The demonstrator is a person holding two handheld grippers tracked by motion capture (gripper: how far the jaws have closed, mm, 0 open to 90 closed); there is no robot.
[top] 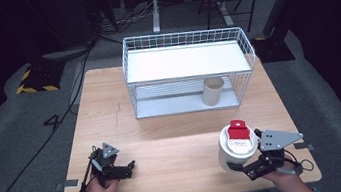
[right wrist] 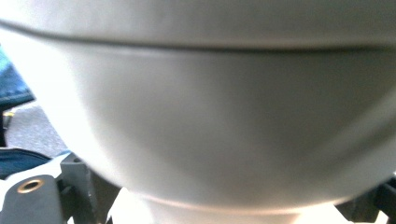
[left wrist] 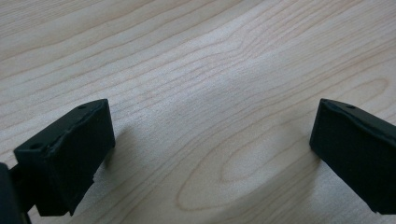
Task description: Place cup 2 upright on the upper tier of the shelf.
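The white container (top: 236,148) with a red flip lid looks like light, stiff and smooth plastic, so it may slip; the round body below the lid seems the best place to hold. It is at the near right of the wooden table (top: 175,146), gripped by the right gripper (top: 249,165), while the left gripper (top: 127,169) rests wide open and empty.

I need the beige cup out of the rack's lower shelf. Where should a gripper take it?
Grip the beige cup across its round side wall, below the rim, coming from the wire rack's open front. It stands upright under the upper shelf, so a top approach looks blocked.
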